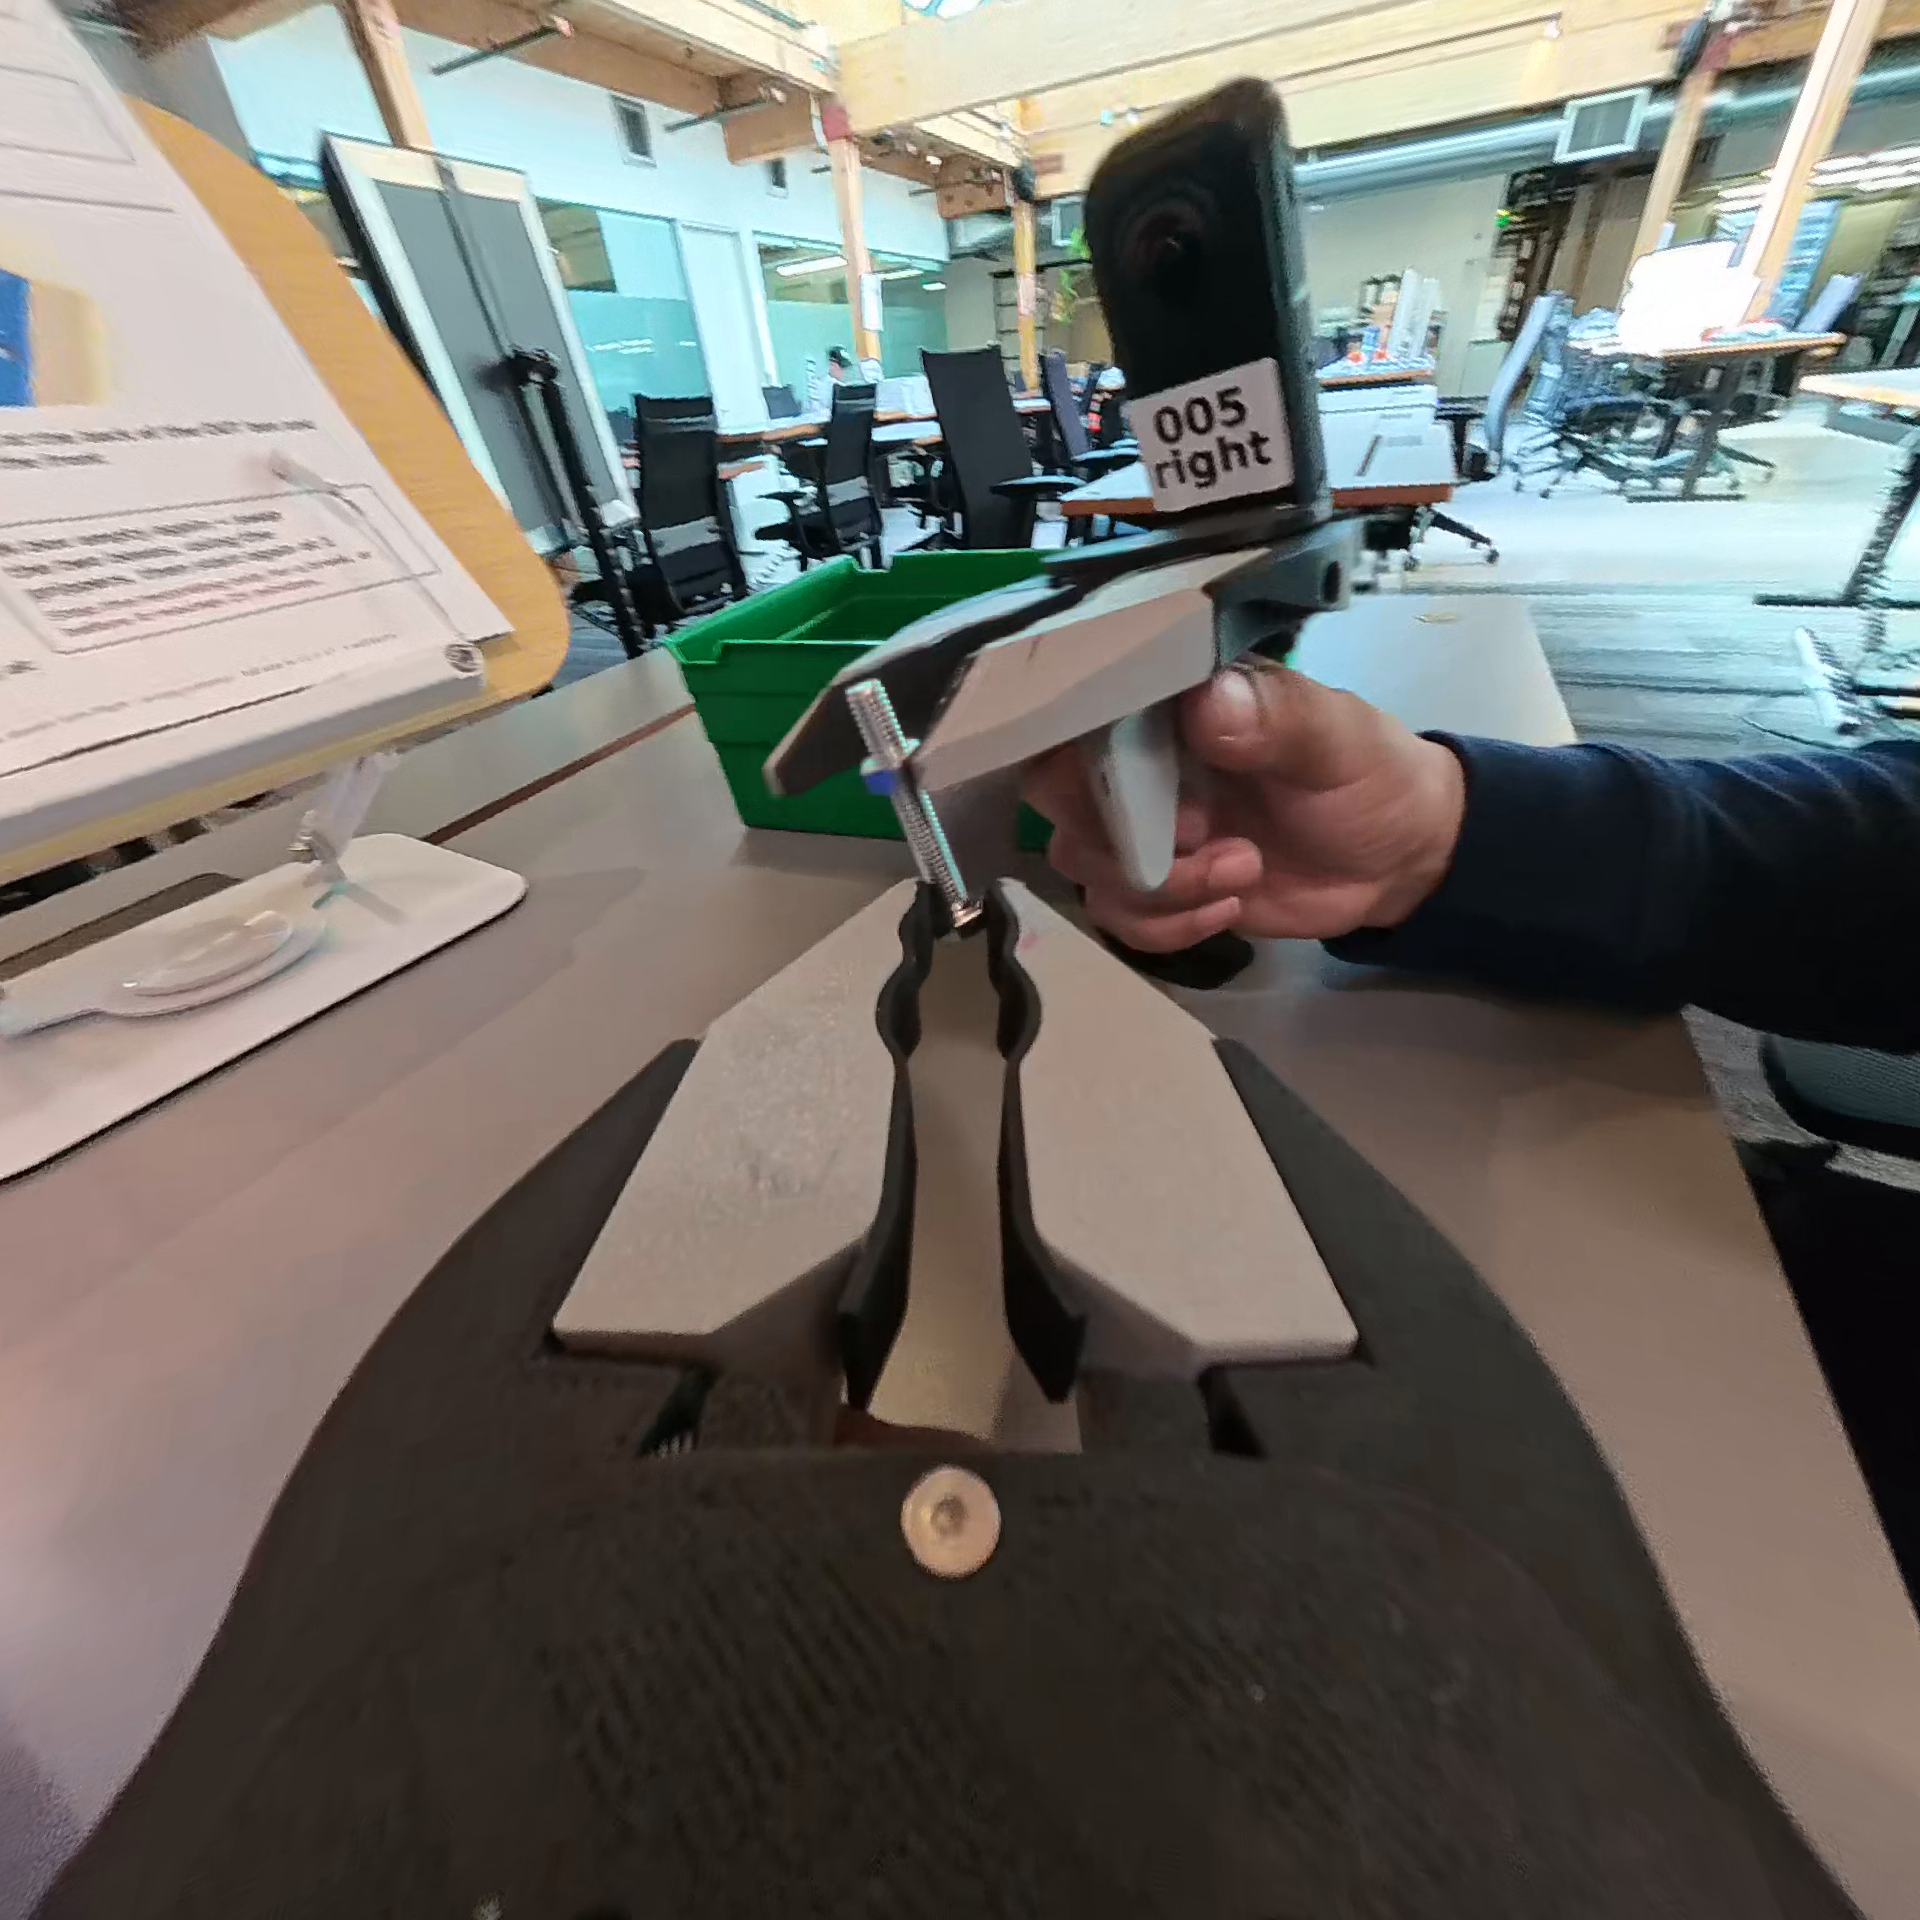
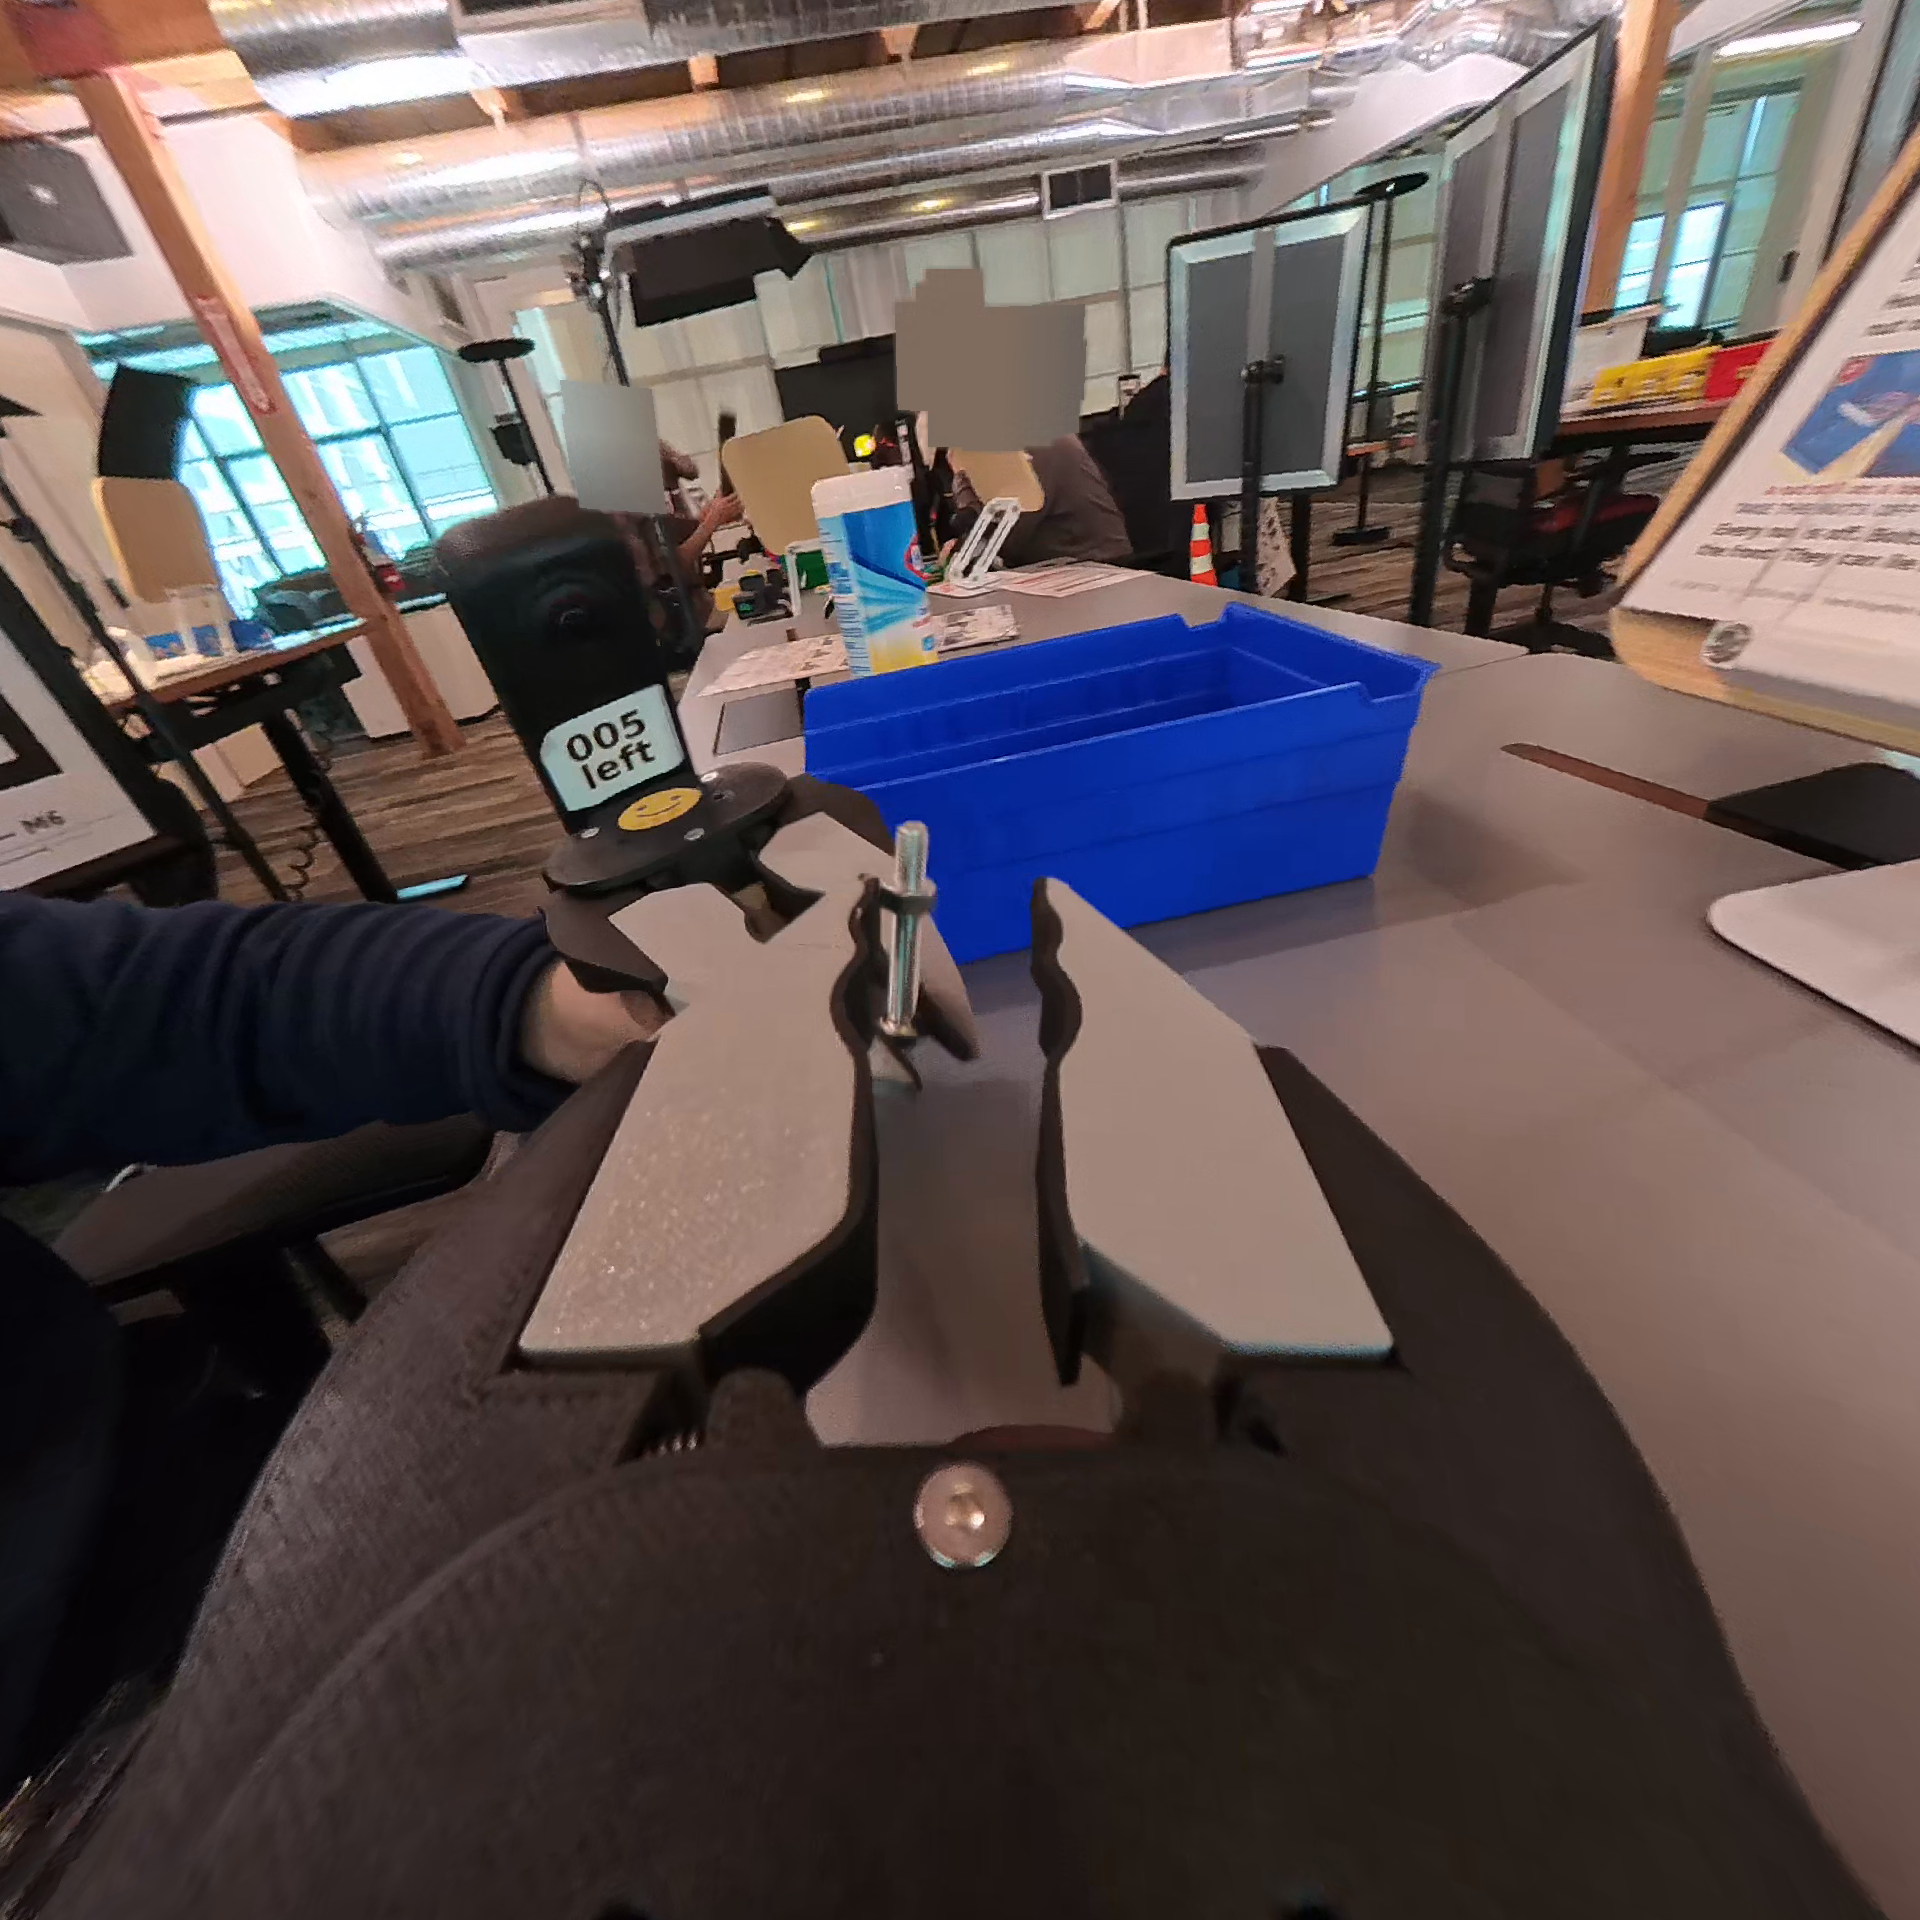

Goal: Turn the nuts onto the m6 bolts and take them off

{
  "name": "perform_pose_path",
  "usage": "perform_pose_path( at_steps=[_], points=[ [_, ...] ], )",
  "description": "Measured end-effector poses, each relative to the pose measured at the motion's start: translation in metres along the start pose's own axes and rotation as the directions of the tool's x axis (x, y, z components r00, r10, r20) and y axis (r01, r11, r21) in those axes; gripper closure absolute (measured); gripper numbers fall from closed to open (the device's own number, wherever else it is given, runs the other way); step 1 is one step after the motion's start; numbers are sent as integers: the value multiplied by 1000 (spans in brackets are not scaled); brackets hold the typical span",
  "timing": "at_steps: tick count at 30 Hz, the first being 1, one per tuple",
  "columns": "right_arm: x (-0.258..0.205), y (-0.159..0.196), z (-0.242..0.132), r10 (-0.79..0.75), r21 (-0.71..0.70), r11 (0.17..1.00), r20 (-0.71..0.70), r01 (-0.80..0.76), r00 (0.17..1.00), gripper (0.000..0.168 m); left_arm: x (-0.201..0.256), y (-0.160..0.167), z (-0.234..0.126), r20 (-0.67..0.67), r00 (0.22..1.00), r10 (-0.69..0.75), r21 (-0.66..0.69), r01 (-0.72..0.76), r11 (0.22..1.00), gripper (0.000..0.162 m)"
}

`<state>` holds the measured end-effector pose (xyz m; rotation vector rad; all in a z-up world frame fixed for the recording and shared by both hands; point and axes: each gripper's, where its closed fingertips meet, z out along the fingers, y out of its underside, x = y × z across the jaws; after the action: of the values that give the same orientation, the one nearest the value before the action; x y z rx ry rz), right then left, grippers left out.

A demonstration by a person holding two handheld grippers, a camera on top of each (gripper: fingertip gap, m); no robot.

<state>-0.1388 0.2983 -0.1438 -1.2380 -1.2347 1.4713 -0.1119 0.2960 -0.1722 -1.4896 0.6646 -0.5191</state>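
My left gripper (image 1: pixel 958 920) is shut on the head end of a silver M6 bolt (image 1: pixel 914 810) and holds it nearly upright above the grey table (image 1: pixel 623 987). A nut (image 1: pixel 876 779) with a blue insert sits partway up the thread. My right gripper (image 2: pixel 951 914) is open, with its fingers on either side of the bolt (image 2: pixel 904 956) at the height of the nut (image 2: pixel 910 889). The bolt stands close to its left finger (image 2: pixel 831 997). The right gripper also shows in the left wrist view (image 1: pixel 873 748), held by a hand. The left gripper also shows in the right wrist view (image 2: pixel 906 1039).
A green bin (image 1: pixel 769 675) stands behind the right gripper. A blue bin (image 2: pixel 1122 790) stands behind the bolt in the right wrist view. A tilted instruction board (image 1: pixel 208 468) on a white stand base (image 1: pixel 312 935) is at the left. A wipes canister (image 2: pixel 873 571) stands farther back. The grippers are tip to tip, or close to it.
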Motion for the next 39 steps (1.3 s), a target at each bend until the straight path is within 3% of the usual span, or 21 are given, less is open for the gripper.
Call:
perform_pose_path(
  at_steps=[2, 8, 14, 17, 21, 24, 26, 27, 28, 34, 37, 39],
  points=[
    [10, -5, -7, 23, 27, 999, -36, -23, 999, 153, -12, -6, -5, 43, 999, -27, 40, 26, 999, 155],
    [-5, -7, -3, 69, 38, 997, 66, -72, 995, 137, -11, 2, -2, 27, 999, -29, -1, 29, 1000, 154],
    [8, 5, 0, 35, -38, 999, -32, -36, 999, 138, -5, 1, -1, 36, 999, 35, -5, -35, 999, 154],
    [12, -8, -11, 114, 42, 993, 4, -114, 993, 143, -15, 1, -4, 58, 998, 10, -1, -10, 1000, 154],
    [-4, -4, -1, 43, 8, 999, 35, -43, 998, 138, -5, 5, 0, 40, 998, 53, -27, -52, 998, 154],
    [1, 6, 5, -5, -60, 998, -28, 4, 1000, 140, 0, 2, 1, 43, 995, 90, -15, -90, 996, 154],
    [17, 3, -4, 33, -49, 998, -87, -37, 996, 132, -9, 1, -2, 71, 995, 70, -9, -69, 998, 154],
    [26, 0, -11, 59, -29, 998, -116, -63, 992, 143, -12, -1, -3, 65, 997, 44, 1, -44, 999, 154],
    [31, -4, -17, 69, -6, 998, -126, -70, 990, 139, -16, -2, -6, 72, 997, 27, 10, -28, 1000, 154],
    [-7, -10, -1, -40, -1, 999, -9, 40, 999, 137, -7, 2, -1, 61, 994, 86, -22, -84, 996, 154],
    [2, 1, 8, -62, -68, 996, -77, 56, 995, 142, -3, -1, -1, 66, 991, 113, -7, -113, 994, 155],
    [19, -3, -4, 8, -52, 999, -125, -14, 992, 131, -14, -5, -5, 108, 988, 111, 2, -112, 994, 154]
  ],
)
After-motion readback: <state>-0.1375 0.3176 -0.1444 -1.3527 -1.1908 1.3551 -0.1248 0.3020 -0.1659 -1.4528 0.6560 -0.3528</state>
